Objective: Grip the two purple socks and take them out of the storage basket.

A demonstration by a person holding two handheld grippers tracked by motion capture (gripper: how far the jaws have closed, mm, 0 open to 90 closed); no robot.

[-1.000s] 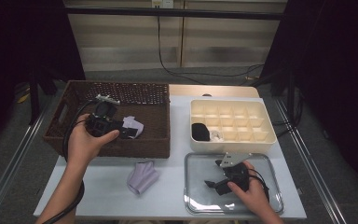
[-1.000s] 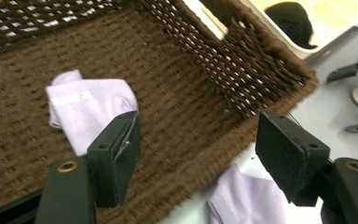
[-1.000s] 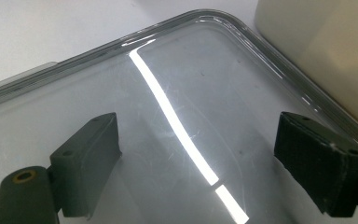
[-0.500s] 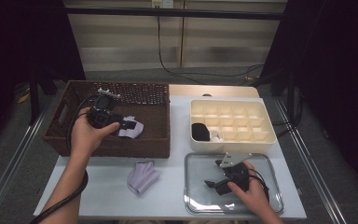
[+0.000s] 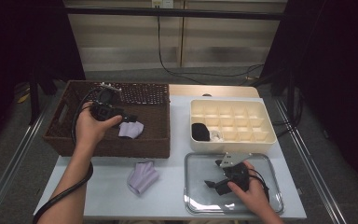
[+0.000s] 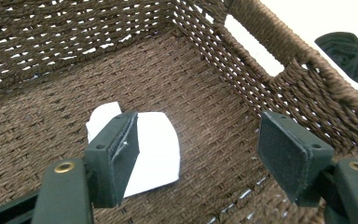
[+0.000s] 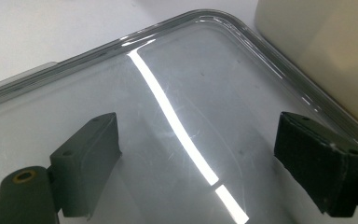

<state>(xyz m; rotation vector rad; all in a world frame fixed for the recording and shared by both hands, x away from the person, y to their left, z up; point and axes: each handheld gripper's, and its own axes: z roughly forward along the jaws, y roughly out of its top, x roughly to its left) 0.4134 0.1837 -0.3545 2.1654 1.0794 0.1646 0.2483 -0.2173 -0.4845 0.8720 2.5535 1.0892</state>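
Right tool (image 5: 213, 185) rests wide open and empty on the clear tray (image 5: 265, 163). Left tool (image 6: 196, 158) hangs wide open, empty, inside the basket (image 5: 144, 147); the pale cloth (image 6: 154, 149) lies near its 9 o'clock jaw. Centre over it, lower, then close.

Left forearm stretched forward from the bottom edge, left hand (image 5: 87, 130) wrapped around the left gripper (image 5: 131, 117), jaws spread wide with nothing pressed between the pads. Right hand (image 5: 251, 193) low and near, gripping the right gripper (image 5: 210, 185), pointed leftward, jaws likewise wide apart and empty
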